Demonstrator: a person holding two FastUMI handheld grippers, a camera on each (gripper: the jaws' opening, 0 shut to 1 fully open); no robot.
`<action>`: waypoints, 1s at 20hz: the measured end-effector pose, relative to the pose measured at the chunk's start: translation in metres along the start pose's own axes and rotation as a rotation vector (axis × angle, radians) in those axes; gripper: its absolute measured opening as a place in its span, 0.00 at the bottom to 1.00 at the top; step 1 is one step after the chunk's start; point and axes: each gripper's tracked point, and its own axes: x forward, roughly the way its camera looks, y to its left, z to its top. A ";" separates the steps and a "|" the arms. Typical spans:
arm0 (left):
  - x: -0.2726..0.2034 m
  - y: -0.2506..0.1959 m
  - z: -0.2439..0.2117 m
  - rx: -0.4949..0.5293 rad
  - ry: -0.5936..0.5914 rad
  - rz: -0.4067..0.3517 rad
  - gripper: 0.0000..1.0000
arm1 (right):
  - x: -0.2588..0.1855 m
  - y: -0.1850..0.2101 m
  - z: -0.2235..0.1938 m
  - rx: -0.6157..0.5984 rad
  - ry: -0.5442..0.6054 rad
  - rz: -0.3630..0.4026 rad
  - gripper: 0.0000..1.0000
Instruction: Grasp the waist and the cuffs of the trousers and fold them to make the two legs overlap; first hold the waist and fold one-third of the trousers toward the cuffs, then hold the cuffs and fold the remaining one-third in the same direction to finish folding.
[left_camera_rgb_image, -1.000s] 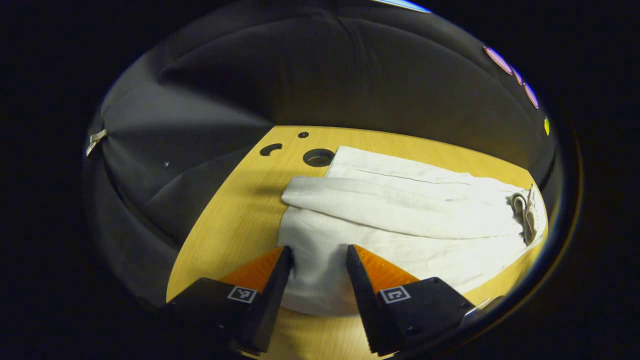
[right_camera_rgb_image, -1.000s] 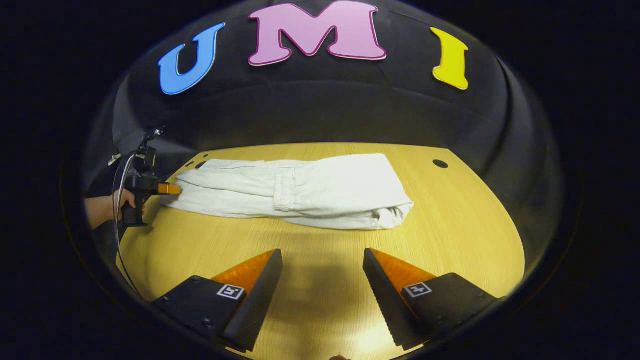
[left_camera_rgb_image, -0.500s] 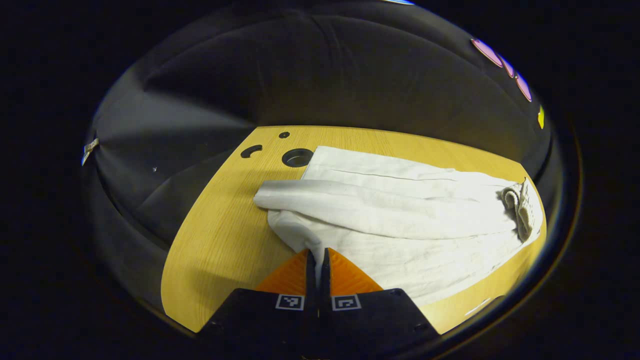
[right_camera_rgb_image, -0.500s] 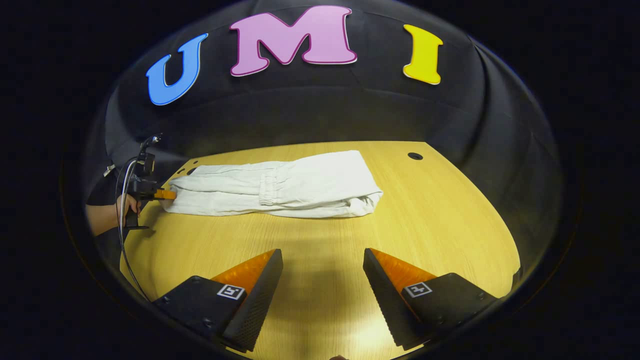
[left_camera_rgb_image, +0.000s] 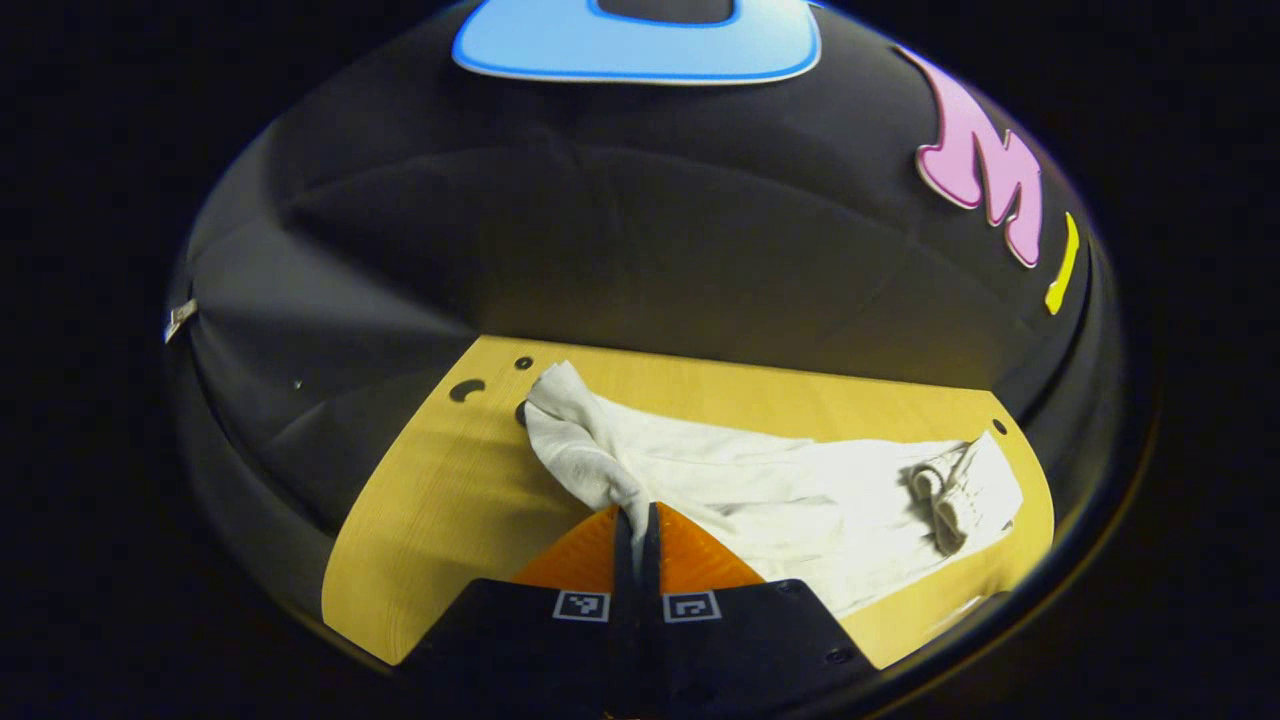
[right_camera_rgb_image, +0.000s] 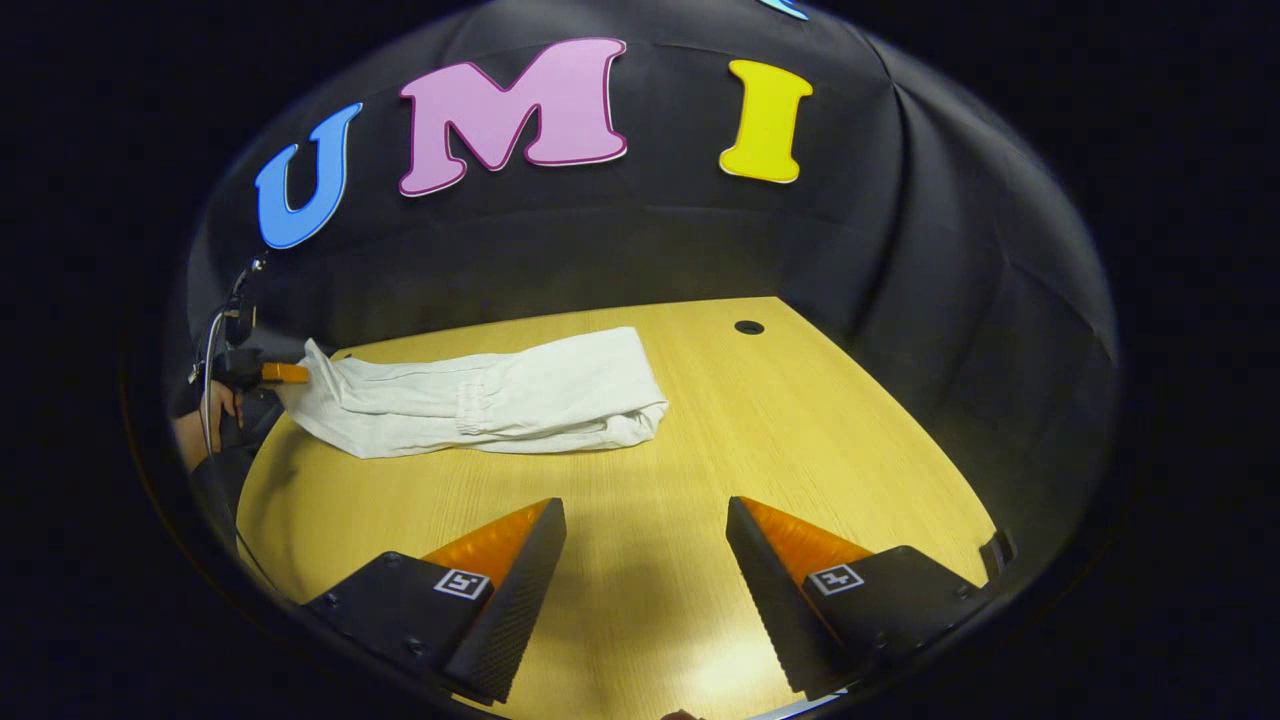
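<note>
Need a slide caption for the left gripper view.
Left claw shut on the white trousers, lifting one end off the wooden table.

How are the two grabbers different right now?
The left gripper is pinched shut on the trousers, while the right gripper is wide open with nothing in it. The left gripper has lifted the end of the trousers it grips off the table; the right gripper hangs over bare table, apart from the trousers. Both point out across the same table.
</note>
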 end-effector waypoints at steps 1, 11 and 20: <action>-0.005 -0.012 0.008 0.016 -0.011 -0.014 0.05 | -0.002 -0.004 -0.003 0.010 0.003 -0.003 0.99; -0.058 -0.203 0.085 -0.030 -0.124 -0.275 0.05 | -0.010 -0.061 0.004 0.044 -0.025 -0.019 0.99; -0.057 -0.405 0.082 0.057 -0.106 -0.456 0.05 | -0.008 -0.107 -0.005 0.078 0.008 0.012 0.99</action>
